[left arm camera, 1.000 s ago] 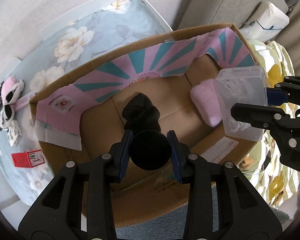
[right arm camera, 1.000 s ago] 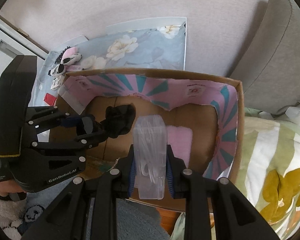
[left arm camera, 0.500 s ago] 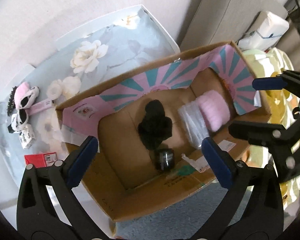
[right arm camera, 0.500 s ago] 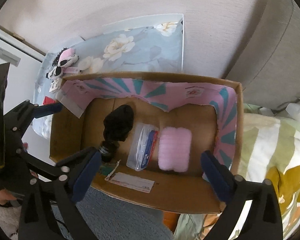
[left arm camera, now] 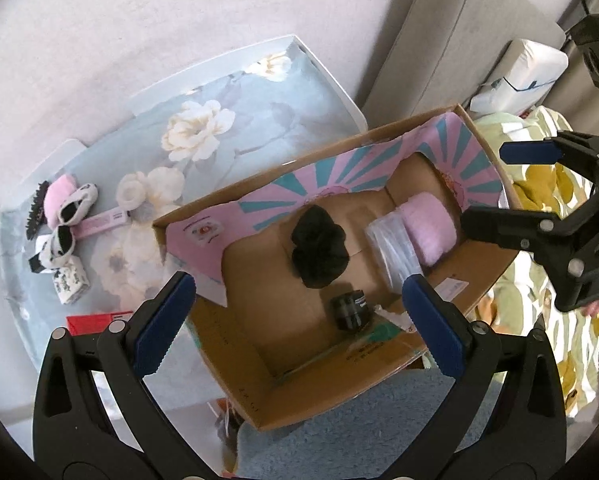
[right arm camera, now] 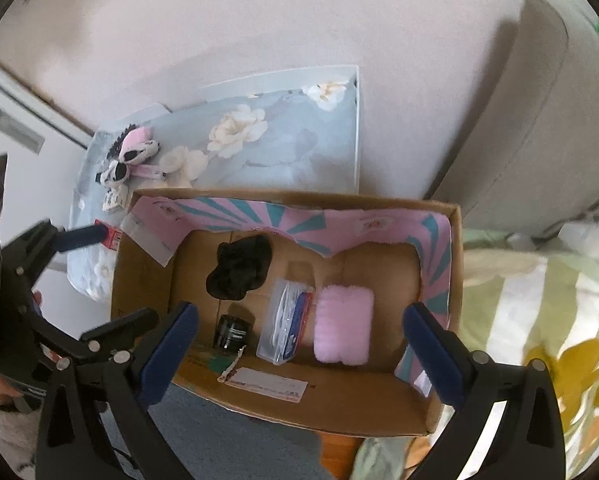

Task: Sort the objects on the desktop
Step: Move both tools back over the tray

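Cardboard box (right arm camera: 259, 404) under me holds a black jar (right arm camera: 232, 333), clear plastic case (right arm camera: 283, 326) and pink fluffy pad (right arm camera: 342, 324). Both my left claw (left arm camera: 295, 324) and right claw (right arm camera: 299, 354) gape wide, empty.

- A white table (left arm camera: 331, 80) carries a floral cloth (left arm camera: 235, 92).
- On the cloth: a cardboard box (right arm camera: 379, 412), a hairbrush (left arm camera: 35, 208), 2 black-and-white plush pieces (left arm camera: 65, 226), a pink strip (left arm camera: 103, 222), a small patterned packet (left arm camera: 70, 282), a red packet (left arm camera: 93, 322).
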